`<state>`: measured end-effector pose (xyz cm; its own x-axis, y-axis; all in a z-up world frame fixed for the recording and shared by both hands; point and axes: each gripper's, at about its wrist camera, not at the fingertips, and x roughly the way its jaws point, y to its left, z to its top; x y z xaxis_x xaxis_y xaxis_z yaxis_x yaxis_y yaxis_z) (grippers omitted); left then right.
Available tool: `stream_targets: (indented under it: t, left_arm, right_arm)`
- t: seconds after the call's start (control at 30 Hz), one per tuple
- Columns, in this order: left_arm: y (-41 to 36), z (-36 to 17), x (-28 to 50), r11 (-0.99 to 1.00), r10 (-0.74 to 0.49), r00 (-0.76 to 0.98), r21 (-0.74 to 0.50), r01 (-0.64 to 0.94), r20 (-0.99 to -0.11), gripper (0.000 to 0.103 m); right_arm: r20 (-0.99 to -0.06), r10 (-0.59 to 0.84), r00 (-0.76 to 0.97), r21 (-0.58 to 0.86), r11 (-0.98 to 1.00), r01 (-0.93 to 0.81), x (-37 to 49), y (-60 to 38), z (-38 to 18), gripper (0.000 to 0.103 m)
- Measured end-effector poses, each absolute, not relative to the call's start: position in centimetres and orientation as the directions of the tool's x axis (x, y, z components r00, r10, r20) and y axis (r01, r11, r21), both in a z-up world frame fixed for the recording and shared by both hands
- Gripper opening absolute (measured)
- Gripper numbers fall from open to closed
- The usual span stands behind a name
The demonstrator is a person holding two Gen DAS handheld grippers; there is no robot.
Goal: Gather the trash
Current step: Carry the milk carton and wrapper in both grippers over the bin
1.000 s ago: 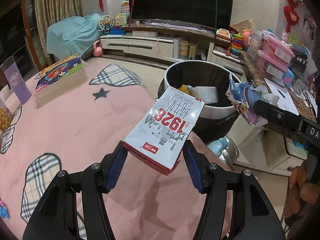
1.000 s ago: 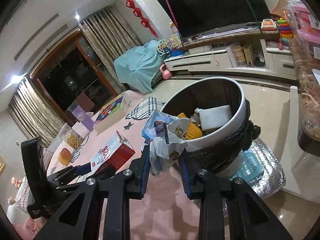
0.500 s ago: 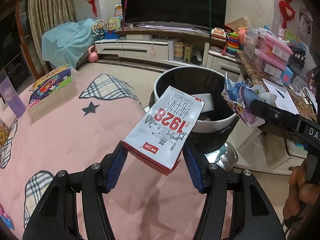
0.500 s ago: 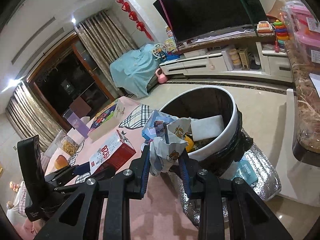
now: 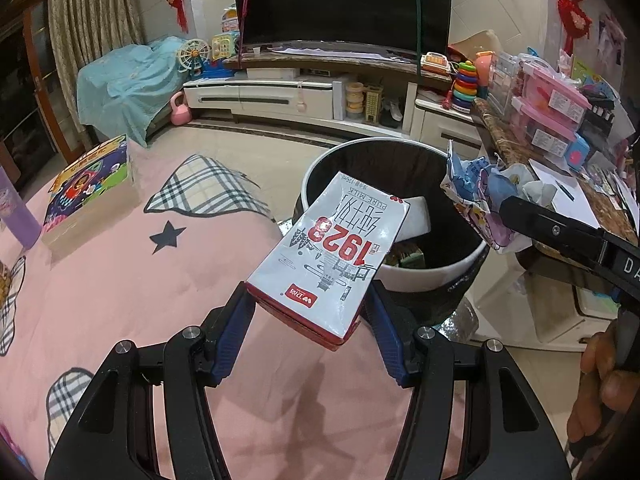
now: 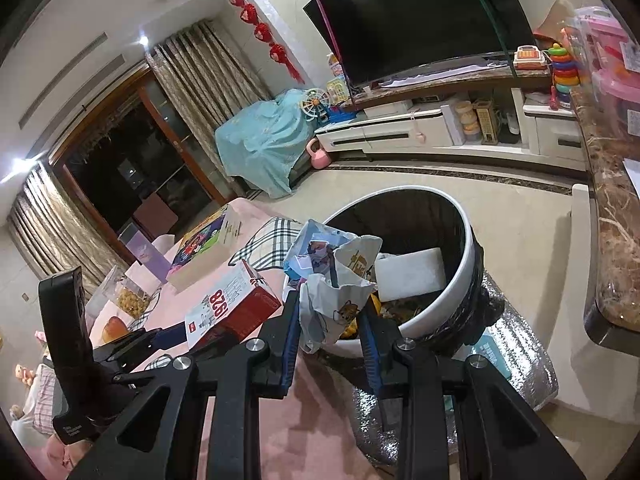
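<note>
My left gripper [image 5: 308, 320] is shut on a white and red milk carton [image 5: 332, 252] marked 1928, held above the pink table edge, its top end over the near rim of the trash bin [image 5: 432, 276]. The carton also shows in the right wrist view [image 6: 230, 306]. My right gripper [image 6: 330, 312] is shut on a crumpled printed wrapper [image 6: 332, 276], just over the near rim of the bin [image 6: 460, 276]. The wrapper [image 5: 484, 200] hangs over the bin's right side in the left wrist view. The white bin has a black liner and holds a white block and scraps.
A pink tablecloth [image 5: 120, 272] with plaid patches carries a picture-book box [image 5: 88, 184] and a purple container [image 5: 16, 216]. A marble counter [image 6: 612, 232] with pink boxes stands right of the bin. A TV cabinet [image 5: 320, 92] is behind. Silver foil [image 6: 516, 364] lies at the bin's base.
Both grippers have moved forward toward the bin with their loads. The bin looks larger and lower in both views, and more of its inside shows.
</note>
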<state>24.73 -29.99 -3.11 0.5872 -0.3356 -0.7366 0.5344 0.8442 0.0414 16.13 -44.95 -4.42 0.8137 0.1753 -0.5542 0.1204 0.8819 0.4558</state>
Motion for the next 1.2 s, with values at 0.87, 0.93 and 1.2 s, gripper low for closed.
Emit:
stream_targets:
  t: [0.87, 0.93, 1.2]
  left_arm:
    - [-33.7, -2.9, 27.3, 0.836, -0.327, 0.584, 0.061, 0.546, -0.743, 0.058]
    - [-34.0, -2.9, 27.5, 0.834, -0.323, 0.584, 0.067, 0.547, -0.745, 0.058]
    - [-35.1, -2.8, 28.2, 0.828, -0.321, 0.583, 0.078, 0.556, -0.746, 0.058]
  right_arm:
    - [-0.576, 0.154, 0.803, 0.439, 0.886, 0.145, 18.8, -47.1, -4.2, 0.030]
    - [-0.578, 0.157, 0.801, 0.445, 0.883, 0.148, 19.0, -47.3, -4.3, 0.030]
    - [-0.587, 0.160, 0.794, 0.446, 0.882, 0.152, 19.6, -47.6, -4.2, 0.030]
